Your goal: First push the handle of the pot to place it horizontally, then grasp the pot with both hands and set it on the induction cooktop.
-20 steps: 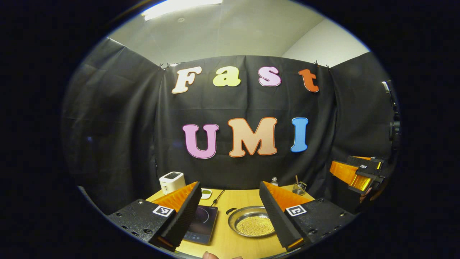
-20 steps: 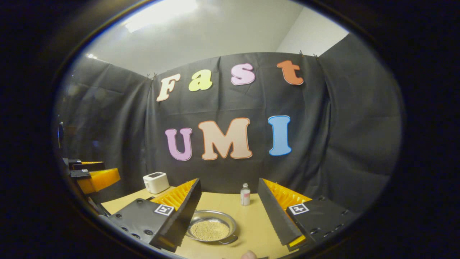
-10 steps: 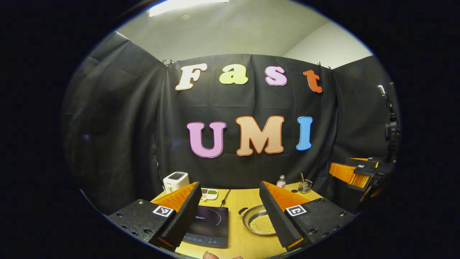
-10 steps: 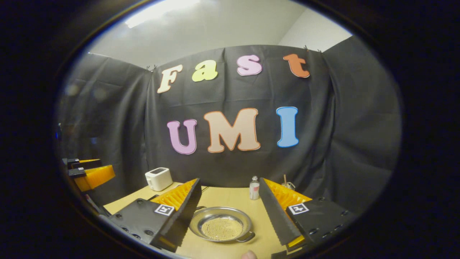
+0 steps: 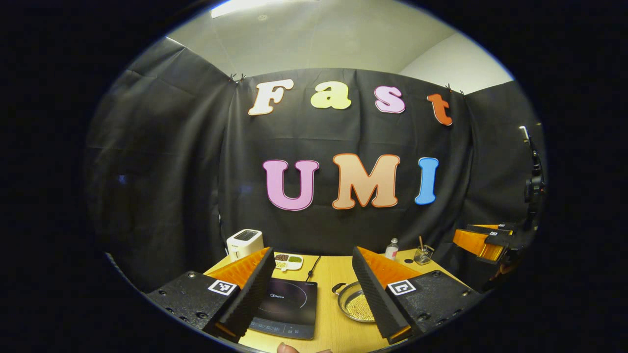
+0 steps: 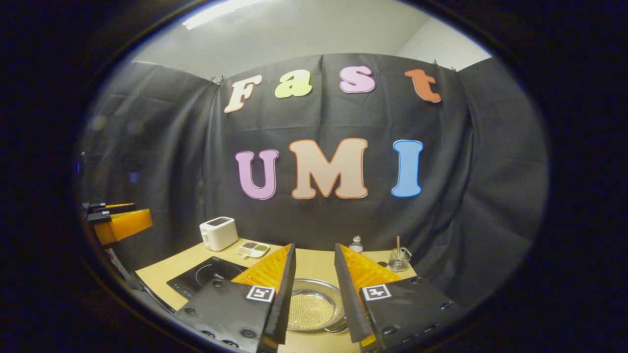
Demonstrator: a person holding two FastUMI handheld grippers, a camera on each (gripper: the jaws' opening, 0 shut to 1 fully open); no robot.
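Both grippers are held raised above the near table edge point(image 5: 338, 338), clear of everything: the left gripper point(image 5: 314, 294) is spread wide and empty, the right gripper point(image 6: 311, 299) is narrowed to a small gap and grips nothing. One handle of the pot point(image 6: 314, 309) is to be nudged sideways with a lowered fingertip, contact kept light so the pot point(image 5: 355, 306) is not slid. Beyond, the induction cooktop point(image 5: 289, 306) lies just beside the pot, to its left.

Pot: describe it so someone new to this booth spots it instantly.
Start at the wooden table in front of the black cloth wall. On it, just right of the flat black induction cooktop, sits the pot: a shallow round metal pan with small loop handles. It is the one shiny metal item, its bottom covered with small pale beads, unlike the white toaster and glass jar farther back.
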